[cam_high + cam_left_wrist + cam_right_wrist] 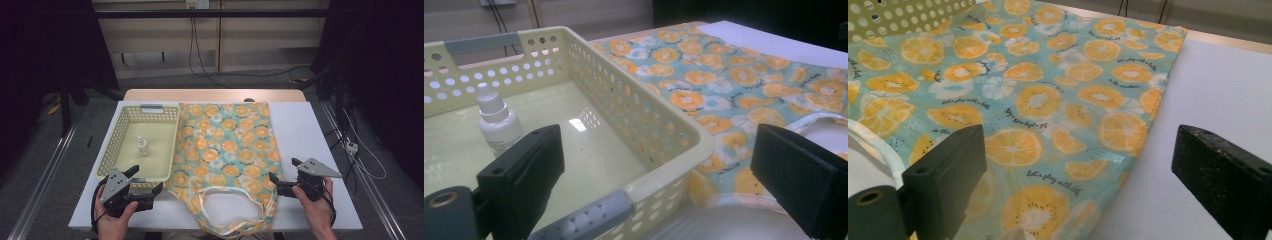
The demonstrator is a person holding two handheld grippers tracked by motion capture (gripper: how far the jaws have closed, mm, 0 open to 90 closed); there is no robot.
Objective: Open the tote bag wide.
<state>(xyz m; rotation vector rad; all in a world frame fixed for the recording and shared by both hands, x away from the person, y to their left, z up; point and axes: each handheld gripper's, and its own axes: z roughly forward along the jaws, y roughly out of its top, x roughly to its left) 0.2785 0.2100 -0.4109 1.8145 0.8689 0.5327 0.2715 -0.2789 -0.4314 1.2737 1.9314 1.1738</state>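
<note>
Fabric bag printed with orange slices lies flat on the white table, just beside a pale yellow basket holding a small white bottle. Left gripper hovers at the basket's near corner, right gripper at the bag's right edge — both wide open, empty.

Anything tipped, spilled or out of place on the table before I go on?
Nothing stands out. The small dropper bottle stands upright in the yellow basket, with no spill visible. The orange-print tote bag lies flat beside the basket. Left gripper and right gripper are open, holding nothing.
</note>
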